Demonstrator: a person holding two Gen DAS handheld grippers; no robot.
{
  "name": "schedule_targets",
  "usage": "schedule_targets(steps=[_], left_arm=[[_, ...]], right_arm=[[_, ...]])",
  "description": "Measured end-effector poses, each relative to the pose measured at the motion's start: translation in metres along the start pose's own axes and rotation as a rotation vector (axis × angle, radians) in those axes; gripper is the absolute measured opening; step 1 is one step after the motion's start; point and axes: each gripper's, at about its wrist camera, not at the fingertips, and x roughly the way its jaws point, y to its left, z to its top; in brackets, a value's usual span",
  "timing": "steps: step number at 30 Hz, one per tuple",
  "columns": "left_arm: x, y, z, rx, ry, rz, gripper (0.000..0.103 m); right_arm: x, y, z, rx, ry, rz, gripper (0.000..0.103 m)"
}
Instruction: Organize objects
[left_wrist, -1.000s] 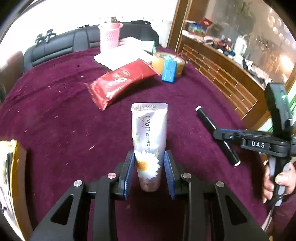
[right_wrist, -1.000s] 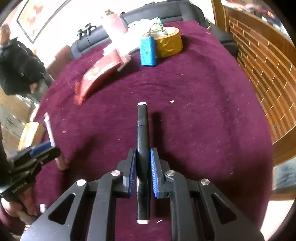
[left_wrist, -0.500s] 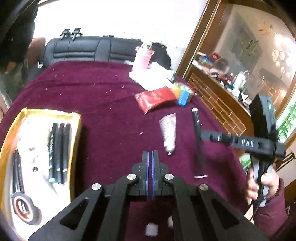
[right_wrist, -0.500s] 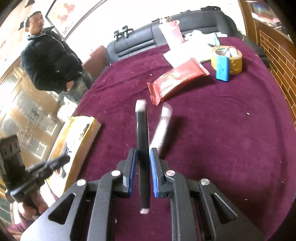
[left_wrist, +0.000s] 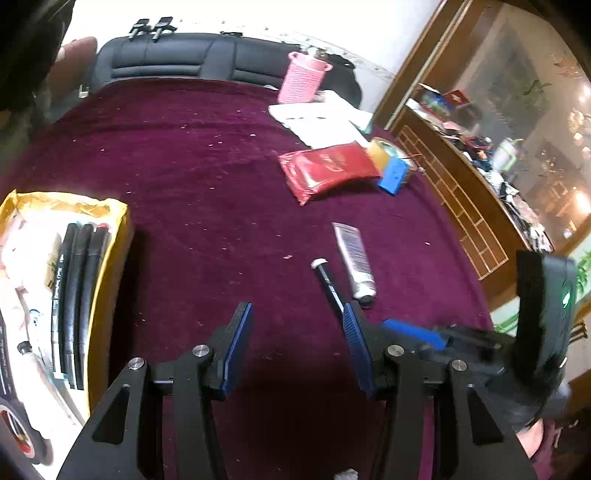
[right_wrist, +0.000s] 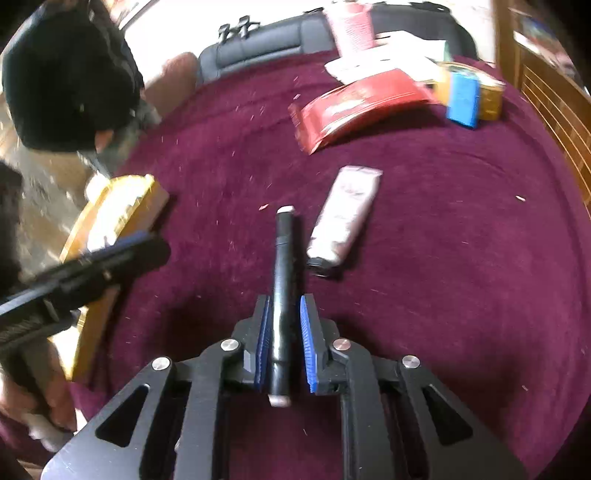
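My right gripper (right_wrist: 284, 302) is shut on a black marker (right_wrist: 282, 280) with white ends, held off the maroon cloth and pointing forward. Just right of the marker tip, a pale hand cream tube (right_wrist: 343, 218) lies on the cloth. In the left wrist view my left gripper (left_wrist: 297, 308) hovers over bare cloth; its jaws are opening with nothing between them. The same marker (left_wrist: 327, 280) and tube (left_wrist: 354, 258) lie just beyond its right finger, with the right gripper (left_wrist: 391, 326) beside it. A yellow box (left_wrist: 110, 258) at the left holds black markers (left_wrist: 79, 295).
A red packet (left_wrist: 328, 171), a blue block (left_wrist: 395, 175), a yellow tape roll (left_wrist: 384, 147), white paper (left_wrist: 317, 122) and a pink cup (left_wrist: 303, 77) sit at the far right. A person in a dark jacket (right_wrist: 70, 74) stands beyond the table's left side. Wooden panelling borders the right.
My left gripper let go of the cream tube, drew back, shut empty, then opened again. My right gripper lifted the marker and carried it left, bringing the yellow box into view.
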Motion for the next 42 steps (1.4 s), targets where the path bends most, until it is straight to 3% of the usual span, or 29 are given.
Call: schedule_targets(steps=[6, 10, 13, 18, 21, 22, 23, 28, 30, 31, 32, 35, 42], left_arm=[[0.011, 0.003, 0.003, -0.021, 0.016, 0.009, 0.044], [0.022, -0.004, 0.007, -0.010, 0.039, 0.008, 0.044], [0.037, -0.018, 0.010, 0.019, 0.061, 0.016, 0.045], [0.068, -0.042, 0.019, 0.050, 0.089, 0.027, 0.046], [0.091, -0.059, 0.024, 0.094, 0.107, 0.065, 0.048], [0.096, -0.064, 0.026, 0.110, 0.097, 0.078, 0.056], [0.101, -0.070, 0.027, 0.132, 0.089, 0.110, 0.057], [0.128, -0.099, 0.024, 0.285, 0.098, 0.214, 0.060], [0.131, -0.107, 0.020, 0.340, 0.084, 0.207, 0.057], [0.130, -0.107, 0.020, 0.339, 0.079, 0.195, 0.045], [0.128, -0.108, 0.020, 0.348, 0.077, 0.192, 0.026], [0.120, -0.102, 0.021, 0.320, 0.088, 0.155, 0.026], [0.073, -0.084, 0.021, 0.246, 0.014, 0.086, 0.026]], right_arm=[[0.025, 0.020, -0.001, -0.095, -0.022, -0.079, 0.013], [0.008, 0.004, -0.008, -0.041, -0.031, -0.018, 0.012], [-0.017, -0.027, -0.019, 0.058, -0.064, 0.044, 0.012], [-0.054, -0.090, -0.036, 0.220, -0.127, 0.055, 0.013], [-0.058, -0.115, -0.040, 0.296, -0.137, 0.059, 0.013], [-0.059, -0.120, -0.041, 0.310, -0.137, 0.064, 0.013], [-0.059, -0.125, -0.042, 0.324, -0.137, 0.069, 0.013], [-0.055, -0.129, -0.038, 0.339, -0.142, 0.093, 0.013], [-0.054, -0.129, -0.036, 0.344, -0.146, 0.109, 0.013], [-0.055, -0.131, -0.037, 0.346, -0.147, 0.115, 0.013], [-0.055, -0.130, -0.036, 0.346, -0.149, 0.122, 0.013], [-0.056, -0.124, -0.036, 0.340, -0.152, 0.139, 0.013], [-0.063, -0.098, -0.030, 0.312, -0.163, 0.186, 0.013]])
